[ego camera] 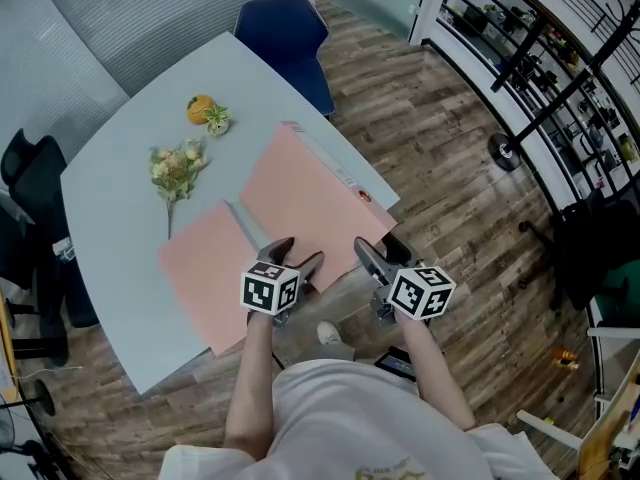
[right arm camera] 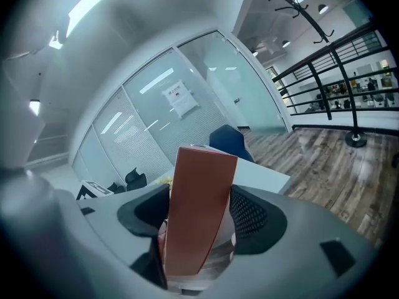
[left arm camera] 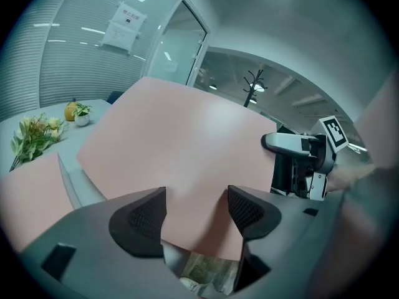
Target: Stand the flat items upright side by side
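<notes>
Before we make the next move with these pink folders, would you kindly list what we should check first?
1. Right gripper clamped on large pink folder: ok.
2. Left gripper gripping the same folder: cannot tell; its jaws straddle the near corner.
3. Second pink folder upright: not ok, it lies flat.
4. Flowers apart from the large folder: ok.

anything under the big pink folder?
Only the table shows around the big pink folder. A pale strip runs along its right edge; can't tell if that's a separate sheet underneath. The rest beneath is covered.
</notes>
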### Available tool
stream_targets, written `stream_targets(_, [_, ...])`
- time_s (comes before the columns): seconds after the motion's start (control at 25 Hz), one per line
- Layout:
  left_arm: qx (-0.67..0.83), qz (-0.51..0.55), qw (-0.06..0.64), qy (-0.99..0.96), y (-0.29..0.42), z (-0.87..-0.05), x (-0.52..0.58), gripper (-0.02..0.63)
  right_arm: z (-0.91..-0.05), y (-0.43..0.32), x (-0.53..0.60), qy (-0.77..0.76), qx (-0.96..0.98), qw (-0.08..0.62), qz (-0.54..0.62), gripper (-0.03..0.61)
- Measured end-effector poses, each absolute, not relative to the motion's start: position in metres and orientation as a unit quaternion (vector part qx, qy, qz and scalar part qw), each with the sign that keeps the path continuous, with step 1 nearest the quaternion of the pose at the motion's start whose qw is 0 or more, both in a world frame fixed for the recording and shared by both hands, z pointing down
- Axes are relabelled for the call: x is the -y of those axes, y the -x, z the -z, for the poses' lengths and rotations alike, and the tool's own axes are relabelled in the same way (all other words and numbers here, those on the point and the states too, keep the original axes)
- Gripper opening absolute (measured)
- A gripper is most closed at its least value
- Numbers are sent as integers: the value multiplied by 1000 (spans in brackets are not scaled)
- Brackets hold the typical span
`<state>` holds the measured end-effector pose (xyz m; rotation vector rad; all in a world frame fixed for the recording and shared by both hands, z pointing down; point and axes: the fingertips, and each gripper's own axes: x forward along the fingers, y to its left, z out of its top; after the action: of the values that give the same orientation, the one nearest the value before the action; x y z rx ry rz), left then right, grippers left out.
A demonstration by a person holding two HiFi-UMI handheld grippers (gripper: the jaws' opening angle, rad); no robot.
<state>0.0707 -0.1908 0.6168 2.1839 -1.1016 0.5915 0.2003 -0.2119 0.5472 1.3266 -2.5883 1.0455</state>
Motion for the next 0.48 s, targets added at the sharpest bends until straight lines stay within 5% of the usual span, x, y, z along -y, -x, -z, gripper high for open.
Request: stream_targets(0.48, [413,-190,338,-824,-71,-618,188,295,-527,-189,204,-431,862,72,-256,316])
